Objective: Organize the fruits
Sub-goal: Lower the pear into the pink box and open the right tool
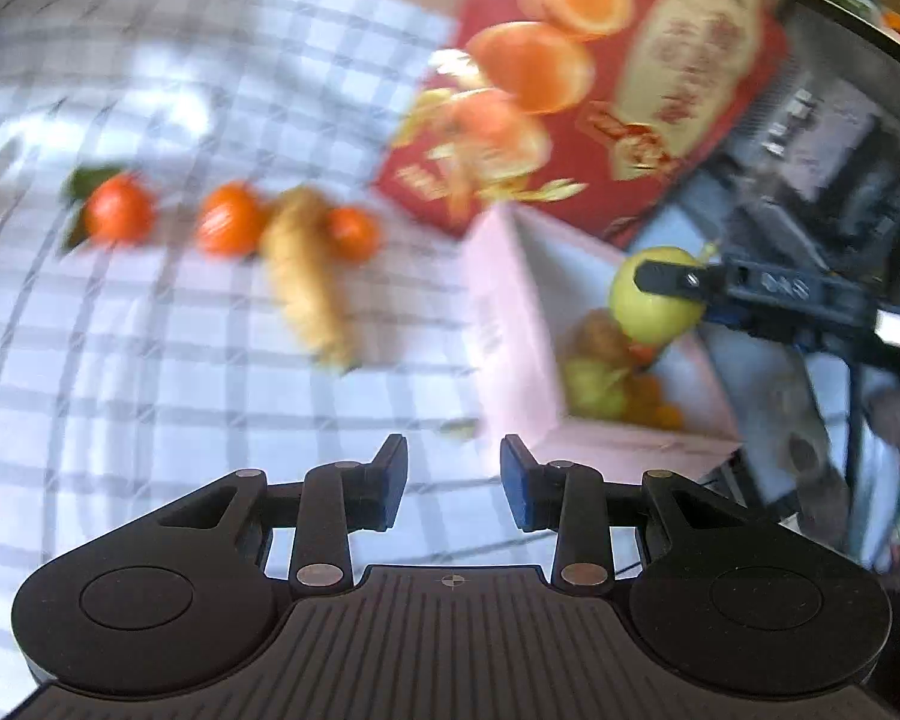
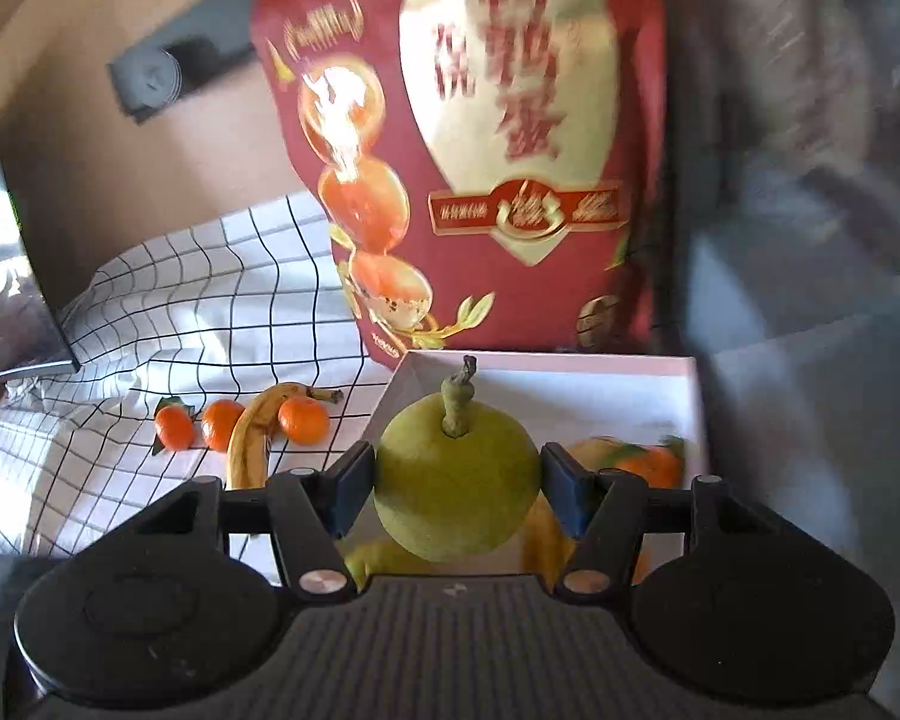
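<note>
The right claw (image 2: 456, 495) is clenched on a green pear (image 2: 456, 486), both pads pressed to its sides, stem upright. The pear hangs above the open white box (image 2: 693, 396), which contains more fruit, among it an orange (image 2: 651, 465). The left claw (image 1: 453, 480) stands released, nothing between its pads, over the checked cloth (image 1: 150, 360) on the desk just beside the box. Farther out on the cloth lies a banana (image 2: 249, 441) with three tangerines (image 2: 303, 419) in a row; one touches the banana on each side. Behind the box stands a red package (image 2: 510, 150) printed with orange halves.
</note>
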### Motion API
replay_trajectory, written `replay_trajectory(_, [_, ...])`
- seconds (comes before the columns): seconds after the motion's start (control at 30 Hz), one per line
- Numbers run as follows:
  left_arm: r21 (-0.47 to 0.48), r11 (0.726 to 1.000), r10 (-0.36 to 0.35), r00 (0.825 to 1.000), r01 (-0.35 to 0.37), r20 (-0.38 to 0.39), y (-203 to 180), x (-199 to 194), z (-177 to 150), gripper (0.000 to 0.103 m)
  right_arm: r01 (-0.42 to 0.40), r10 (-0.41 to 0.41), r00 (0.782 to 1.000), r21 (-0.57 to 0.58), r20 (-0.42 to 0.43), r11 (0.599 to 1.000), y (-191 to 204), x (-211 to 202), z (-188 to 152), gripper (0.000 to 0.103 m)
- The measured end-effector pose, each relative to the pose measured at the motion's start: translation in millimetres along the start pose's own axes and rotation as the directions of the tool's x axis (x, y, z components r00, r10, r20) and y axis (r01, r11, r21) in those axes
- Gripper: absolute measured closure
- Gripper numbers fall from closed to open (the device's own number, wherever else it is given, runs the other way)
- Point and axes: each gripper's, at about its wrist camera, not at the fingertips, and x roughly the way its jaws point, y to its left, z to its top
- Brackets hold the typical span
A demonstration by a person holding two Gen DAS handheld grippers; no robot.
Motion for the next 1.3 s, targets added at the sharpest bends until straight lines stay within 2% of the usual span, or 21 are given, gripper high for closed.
replay_trajectory(0.17, [-0.089, 0.993, 0.085, 0.996, -0.083, 0.019, 40, -22, -14, 0.065, -0.008, 0.012, 0.993, 0.030, -0.120, 1.000, 5, 57, -3, 0.042])
replay_trajectory(0.27, [-0.134, 0.984, 0.123, 0.992, -0.118, 0.031, 54, -30, -17, 0.065, 0.003, 0.006, 0.988, 0.057, -0.154, 0.998, 3, 76, -8, 0.042])
replay_trajectory(0.37, [-0.153, 0.980, 0.131, 0.991, -0.126, 0.027, 60, -32, -21, 0.065, -0.008, 0.021, 0.986, 0.077, -0.167, 0.997, 2, 84, -13, 0.042])
replay_trajectory(0.57, [-0.145, 0.983, 0.119, 0.993, -0.116, 0.008, 57, -29, -25, 0.065, -0.023, 0.026, 0.986, 0.022, -0.162, 0.999, 11, 87, -14, 0.042])
replay_trajectory(0.8, [-0.134, 0.985, 0.107, 0.994, -0.108, -0.013, 53, -22, -24, 0.065, -0.051, 0.056, 0.984, 0.035, -0.167, 0.998, 8, 84, -15, 0.042])
replay_trajectory(0.97, [-0.131, 0.986, 0.103, 0.994, -0.107, -0.033, 53, -17, -23, 0.065, -0.072, 0.075, 0.990, 0.036, -0.121, 0.997, 7, 69, -11, 0.042])
replay_trajectory(1.17, [-0.112, 0.989, 0.087, 0.995, -0.091, -0.042, 48, -13, -22, 0.065, -0.103, 0.109, 0.988, 0.056, -0.113, 0.993, 4, 60, -12, 0.042])
replay_trajectory(1.3, [-0.095, 0.990, 0.100, 0.994, -0.103, -0.035, 45, -13, -21, 0.065, -0.062, 0.061, 0.996, -0.011, -0.059, 0.998, 16, 44, -13, 0.042])
